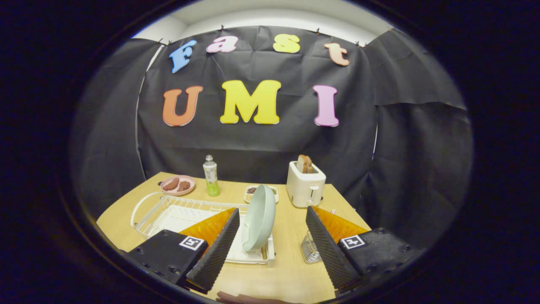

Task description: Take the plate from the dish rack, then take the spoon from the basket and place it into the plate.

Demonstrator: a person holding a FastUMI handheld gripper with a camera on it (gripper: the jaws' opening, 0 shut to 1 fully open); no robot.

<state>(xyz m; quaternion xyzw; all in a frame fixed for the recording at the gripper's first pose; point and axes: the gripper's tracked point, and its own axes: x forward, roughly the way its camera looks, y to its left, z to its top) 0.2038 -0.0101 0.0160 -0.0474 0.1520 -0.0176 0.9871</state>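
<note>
A pale green plate [259, 218] stands on edge in the right end of a white wire dish rack [168, 213] on the wooden table. My gripper [273, 213] is open, its fingers spread wide and held above the table, short of the rack. The plate shows between the two fingers, closer to the left one. A small metal wire basket [310, 248] sits on the table just inside the right finger, partly hidden by it; I cannot make out the spoon in it.
A white toaster [305, 185] with toast in it stands beyond the right finger. Behind the rack are a pink plate with brown food [177, 185], a bottle of green drink [211, 176] and a small dish [253, 193]. A hand [249, 299] shows at the table's near edge.
</note>
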